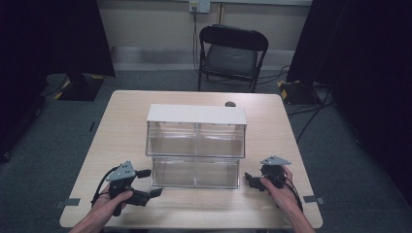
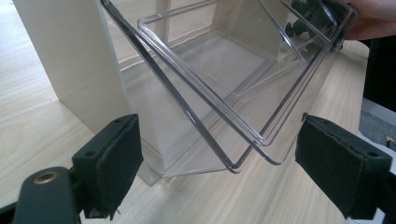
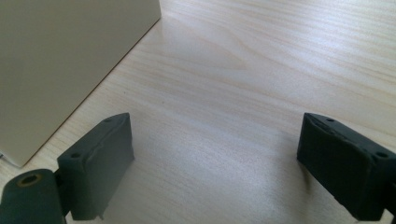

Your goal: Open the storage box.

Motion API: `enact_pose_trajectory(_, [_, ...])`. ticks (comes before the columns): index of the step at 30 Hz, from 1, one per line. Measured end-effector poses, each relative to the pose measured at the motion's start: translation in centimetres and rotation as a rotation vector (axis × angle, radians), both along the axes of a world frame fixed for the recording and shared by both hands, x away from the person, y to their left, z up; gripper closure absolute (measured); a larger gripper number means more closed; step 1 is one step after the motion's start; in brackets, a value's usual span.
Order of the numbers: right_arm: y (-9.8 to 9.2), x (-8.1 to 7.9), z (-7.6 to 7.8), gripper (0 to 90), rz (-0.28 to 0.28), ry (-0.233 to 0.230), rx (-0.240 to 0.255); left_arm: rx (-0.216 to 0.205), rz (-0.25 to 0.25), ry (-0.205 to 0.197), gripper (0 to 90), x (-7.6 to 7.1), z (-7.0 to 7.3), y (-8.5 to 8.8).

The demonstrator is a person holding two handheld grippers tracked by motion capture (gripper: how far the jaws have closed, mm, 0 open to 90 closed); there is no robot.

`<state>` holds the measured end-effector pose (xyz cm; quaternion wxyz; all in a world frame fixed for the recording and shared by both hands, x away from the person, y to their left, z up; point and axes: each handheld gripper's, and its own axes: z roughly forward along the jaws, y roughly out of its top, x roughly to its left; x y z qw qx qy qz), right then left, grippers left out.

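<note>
**Table, drawer cabinet, two grippers**

Wooden table (image 1: 126, 126). White cabinet (image 1: 196, 115) with clear drawers (image 1: 195, 171), centre of table, lower ones pulled out toward near edge. Left gripper (image 1: 145, 183), near-left of drawers, jaws spread, empty. Right gripper (image 1: 251, 180), near-right, jaws spread, empty.

A light wooden table (image 1: 126, 121) carries a storage cabinet (image 1: 196, 115) with a white top and clear plastic drawers (image 1: 194, 171), set at its middle, the lower drawers tilted out toward the near edge. A small dark object (image 1: 230, 104) lies on the table just beyond the cabinet, near the far edge.
</note>
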<state>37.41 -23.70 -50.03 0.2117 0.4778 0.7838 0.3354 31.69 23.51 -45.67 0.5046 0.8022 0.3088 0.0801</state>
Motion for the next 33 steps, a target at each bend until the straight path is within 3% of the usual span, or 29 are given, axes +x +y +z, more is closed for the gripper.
enact_pose_trajectory(11, [0.0,0.0,0.0,10.1,-0.001,0.0,0.001,-0.008,0.003,-0.018,12.5,-0.1,0.3,0.1])
enact_pose_trajectory(14, [0.0,0.0,0.0,10.1,0.0,0.001,0.0,-0.027,0.0,-0.045,12.3,-0.2,0.6,0.1])
enact_pose_trajectory(18, [0.0,0.0,0.0,10.1,-0.001,0.0,0.001,-0.017,-0.005,-0.064,12.6,-0.2,0.8,0.2])
enact_pose_trajectory(33, [0.0,0.0,0.0,10.1,-0.001,0.001,0.001,-0.047,-0.002,-0.035,14.7,-0.1,1.2,0.4])
